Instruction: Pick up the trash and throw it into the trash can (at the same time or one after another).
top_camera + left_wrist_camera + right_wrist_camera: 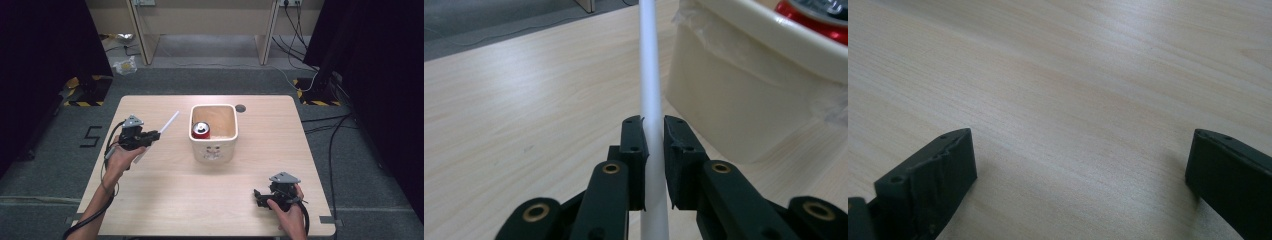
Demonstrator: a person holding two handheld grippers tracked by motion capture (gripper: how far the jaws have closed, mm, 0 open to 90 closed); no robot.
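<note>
The left gripper (150, 136), at the left of the high view, was clamped on a thin white plastic straw (170, 121) whose long axis ran up and to the right toward the cream tub (214, 148) at centre frame. Inside the smooth, square-mouthed tub stood a red metal can (201, 130), just right of the straw's tip. The right gripper (1078, 175), jaws wide and empty, rested at lower right over the pale wood-grain table (200, 200), well apart

one white straw (650, 90), one cream tub (213, 131), seemingly one red can (201, 130), two grippers (139, 136) (272, 196).
</note>
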